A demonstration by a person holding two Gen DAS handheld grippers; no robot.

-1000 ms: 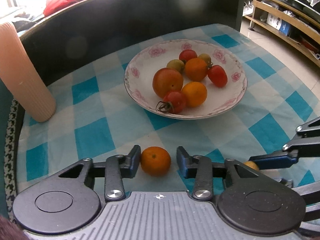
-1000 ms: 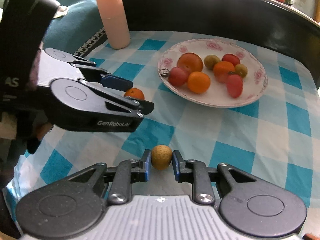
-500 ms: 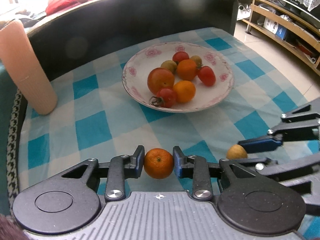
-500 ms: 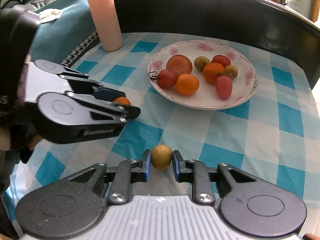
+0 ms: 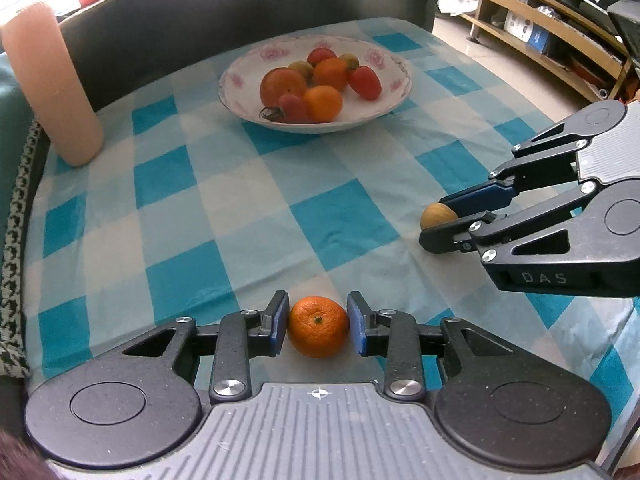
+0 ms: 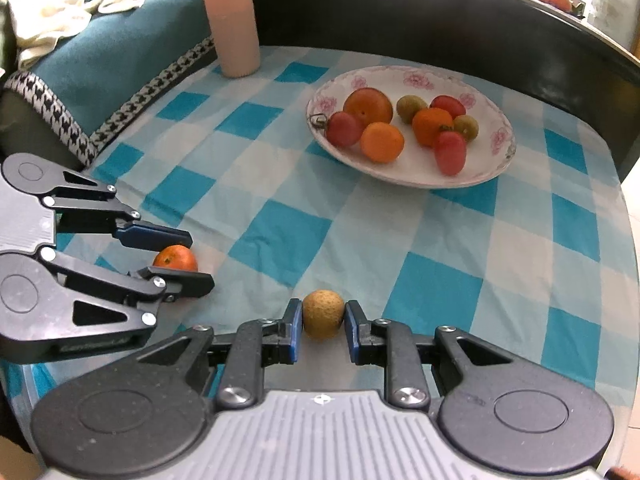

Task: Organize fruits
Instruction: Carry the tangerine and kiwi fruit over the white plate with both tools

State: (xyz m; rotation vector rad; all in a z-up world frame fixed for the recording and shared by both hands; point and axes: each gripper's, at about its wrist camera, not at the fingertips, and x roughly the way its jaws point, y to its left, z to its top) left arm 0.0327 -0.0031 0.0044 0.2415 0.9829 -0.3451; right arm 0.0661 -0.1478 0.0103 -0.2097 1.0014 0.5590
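plate: white floral plate [image 5: 394, 80] sits toward the far edge of the checkered tablecloth [image 5: 340, 224], already loaded with seven pieces by my count: a big orange-red tomato [image 5: 283, 89], two small oranges, red cherry tomatoes and a couple of greenish-brown little ones

left gripper: left gripper [image 5: 318, 328] is clamped on a small orange [image 5: 318, 326] — both blue pads press its sides, down near the cloth's near edge

right gripper: right gripper [image 6: 322, 326] has a small tan-brown fruit [image 6: 323, 319] pinched between its pads, also at the near edge; from the left wrist view it shows up toward the right edge of the cloth

lifted or not: honestly can't tell whether either fruit is clear of the cloth or just resting on it

done so far: looks like most of the sorting is finished, since the plate holds the bulk of the fruit

left to do: I'd guess just these two — both are well apart from the plate and need carrying across the cloth and setting down in it; no other loose fruit is visible on the cloth

other stuff: a tall pink ribbed cylinder [image 6: 230, 16] stands at the far left corner, not in the way as far as I can see
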